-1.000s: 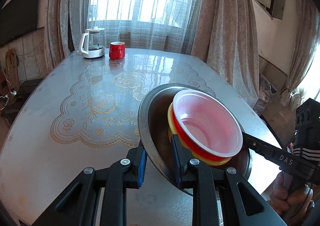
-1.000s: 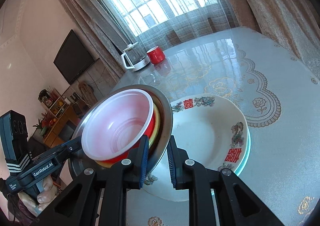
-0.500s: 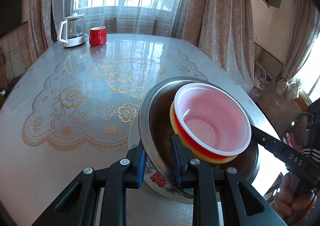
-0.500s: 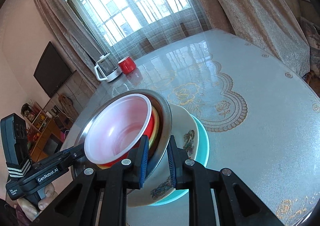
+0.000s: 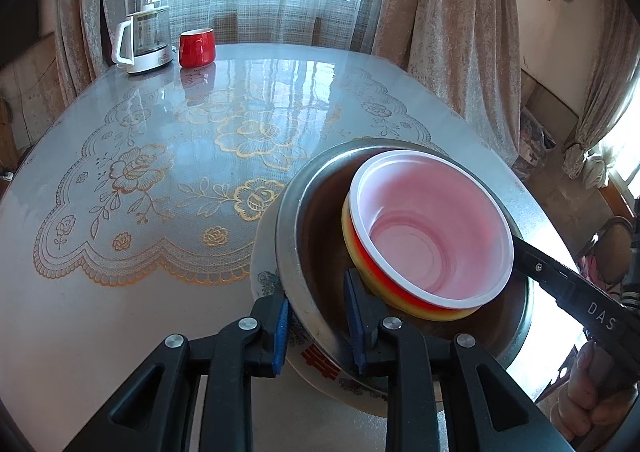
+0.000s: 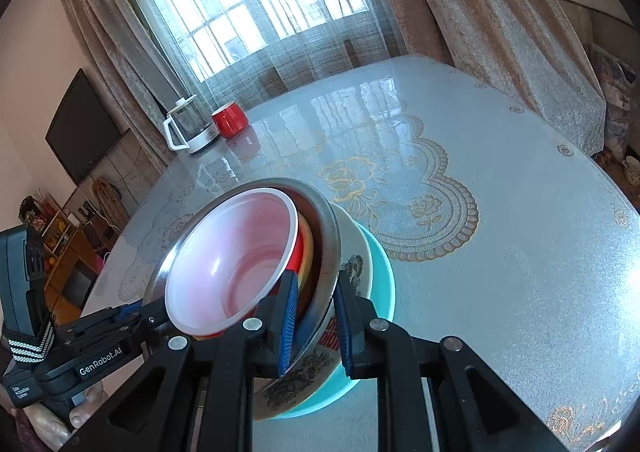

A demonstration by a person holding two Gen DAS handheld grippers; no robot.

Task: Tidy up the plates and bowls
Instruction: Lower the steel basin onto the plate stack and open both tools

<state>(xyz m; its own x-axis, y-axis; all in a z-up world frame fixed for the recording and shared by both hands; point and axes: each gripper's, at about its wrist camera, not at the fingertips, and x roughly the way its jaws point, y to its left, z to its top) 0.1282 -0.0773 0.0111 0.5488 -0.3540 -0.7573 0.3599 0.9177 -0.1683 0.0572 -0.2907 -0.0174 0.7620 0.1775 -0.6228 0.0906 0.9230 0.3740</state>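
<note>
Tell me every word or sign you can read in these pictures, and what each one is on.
"DAS": on the right gripper, along its arm.
"GenRobot.AI": on the left gripper, along its body.
Small white print below that: too small to read.
Red Chinese character: on the patterned plate, partly hidden, not fully readable.

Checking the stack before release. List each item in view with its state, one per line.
Left gripper: shut on metal bowl rim.
Right gripper: shut on its opposite rim.
Metal bowl: tilted, over patterned plate.
Red bowl: nested inside, empty.
Teal plate: bottom, on table.
Red mug: upright.
Kettle: upright.
</note>
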